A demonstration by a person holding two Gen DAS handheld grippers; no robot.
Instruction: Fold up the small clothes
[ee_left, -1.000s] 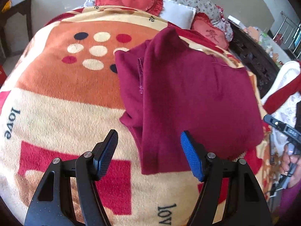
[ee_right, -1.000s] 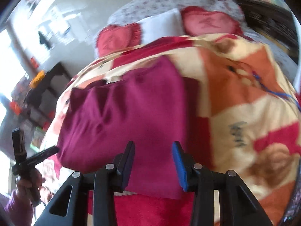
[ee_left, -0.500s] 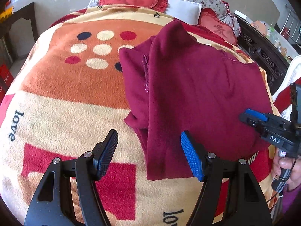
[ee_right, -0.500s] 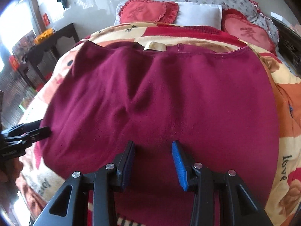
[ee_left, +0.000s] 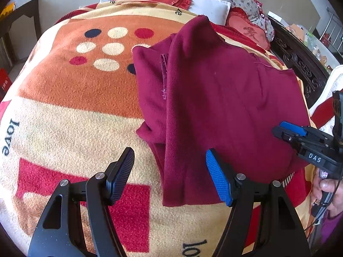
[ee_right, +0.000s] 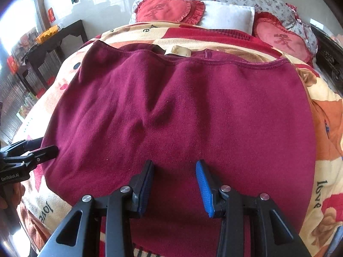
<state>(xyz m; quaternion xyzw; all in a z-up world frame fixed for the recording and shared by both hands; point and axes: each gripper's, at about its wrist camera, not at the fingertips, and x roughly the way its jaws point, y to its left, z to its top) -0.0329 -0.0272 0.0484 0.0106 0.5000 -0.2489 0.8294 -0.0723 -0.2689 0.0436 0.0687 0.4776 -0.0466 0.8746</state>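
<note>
A dark red fleece garment (ee_left: pixel 225 107) lies partly folded on the patterned blanket (ee_left: pixel 70 111). It also fills the right wrist view (ee_right: pixel 182 111), with a neck label at its far edge. My left gripper (ee_left: pixel 169 175) is open and empty, hovering over the garment's near left edge. My right gripper (ee_right: pixel 174 184) is open and empty, just above the garment's near edge. The right gripper also shows at the right of the left wrist view (ee_left: pixel 300 135), and the left gripper at the left of the right wrist view (ee_right: pixel 27 152).
Red heart cushions (ee_right: pixel 167 8) and a white pillow (ee_right: pixel 227 17) lie at the head of the bed. A dark side table (ee_right: pixel 53 40) stands at the left. A carved dark wooden bed frame (ee_left: pixel 300 64) runs along the right.
The right gripper has swung over the garment's near edge and opened wider. The left gripper has barely moved. The garment lies the same.
</note>
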